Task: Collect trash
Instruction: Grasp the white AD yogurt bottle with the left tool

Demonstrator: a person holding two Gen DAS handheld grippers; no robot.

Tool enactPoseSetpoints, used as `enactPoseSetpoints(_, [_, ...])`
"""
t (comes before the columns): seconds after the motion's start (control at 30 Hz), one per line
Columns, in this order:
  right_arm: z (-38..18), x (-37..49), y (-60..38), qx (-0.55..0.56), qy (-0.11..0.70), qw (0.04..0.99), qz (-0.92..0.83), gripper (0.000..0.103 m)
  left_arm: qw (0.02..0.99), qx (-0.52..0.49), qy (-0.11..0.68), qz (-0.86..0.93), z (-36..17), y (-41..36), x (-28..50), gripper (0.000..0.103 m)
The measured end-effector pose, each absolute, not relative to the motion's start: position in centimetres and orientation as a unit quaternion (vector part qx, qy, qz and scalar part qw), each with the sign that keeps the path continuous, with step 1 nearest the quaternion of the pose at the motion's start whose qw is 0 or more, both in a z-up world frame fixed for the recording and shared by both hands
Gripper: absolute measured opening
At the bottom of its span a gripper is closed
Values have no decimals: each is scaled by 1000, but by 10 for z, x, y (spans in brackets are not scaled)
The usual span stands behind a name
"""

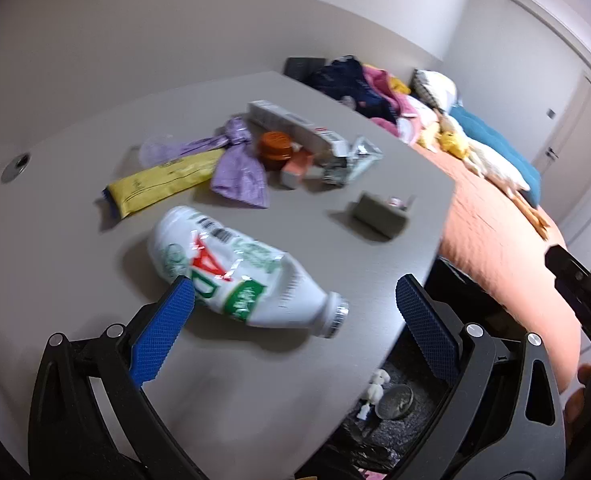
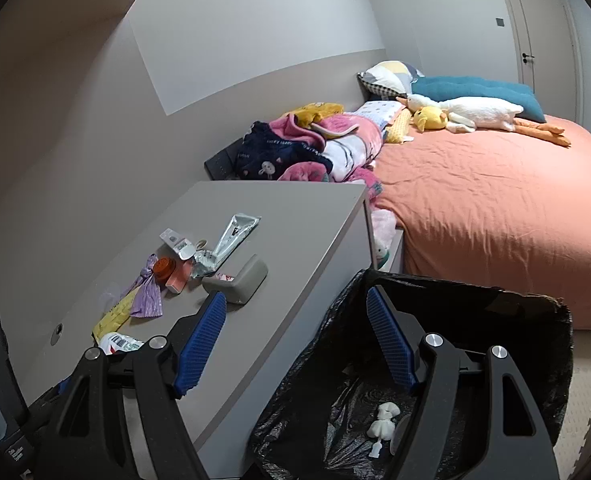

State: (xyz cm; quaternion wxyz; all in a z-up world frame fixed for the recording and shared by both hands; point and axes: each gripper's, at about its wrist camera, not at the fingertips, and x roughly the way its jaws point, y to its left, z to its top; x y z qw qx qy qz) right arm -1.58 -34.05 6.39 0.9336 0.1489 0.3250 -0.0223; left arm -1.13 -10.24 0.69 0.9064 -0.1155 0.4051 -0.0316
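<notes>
A crushed white plastic bottle (image 1: pixel 235 268) with a red and green label lies on its side on the grey table (image 1: pixel 75 280). My left gripper (image 1: pixel 294 285) is open just above it, its left blue pad (image 1: pixel 163 332) beside the bottle's body and nothing pressed. Behind the bottle lie a yellow packet (image 1: pixel 163 184), a purple wrapper (image 1: pixel 239 172), an orange-lidded jar (image 1: pixel 275 148), a white carton (image 1: pixel 295 124), a silver pouch (image 1: pixel 355 160) and a small grey box (image 1: pixel 379 216). My right gripper (image 2: pixel 295 298) is open and empty over the gap between the table's edge (image 2: pixel 295 320) and the black-lined bin (image 2: pixel 535 360).
The bin holds a crumpled white scrap (image 2: pixel 383 420) and stands on the floor against the table. Beyond is a bed with an orange sheet (image 2: pixel 495 208), a plush goose (image 2: pixel 475 114), pillows and a pile of clothes (image 2: pixel 315 148). A door (image 2: pixel 535 20) is at the far right.
</notes>
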Motion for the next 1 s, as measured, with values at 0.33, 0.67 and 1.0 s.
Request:
enactPoseSetpoints(0.33, [46, 6, -334, 147, 347, 926, -15, 74, 886, -134, 444, -2, -19, -91, 9, 97])
enactPoseSetpoints(0.67, [28, 31, -321, 142, 367, 919, -5, 74, 868, -166, 468, -8, -33, -79, 30, 68])
enactPoseSetpoints(1.0, [15, 61, -306, 143, 382, 913, 6, 74, 870, -169, 464, -21, -35, -76, 47, 53])
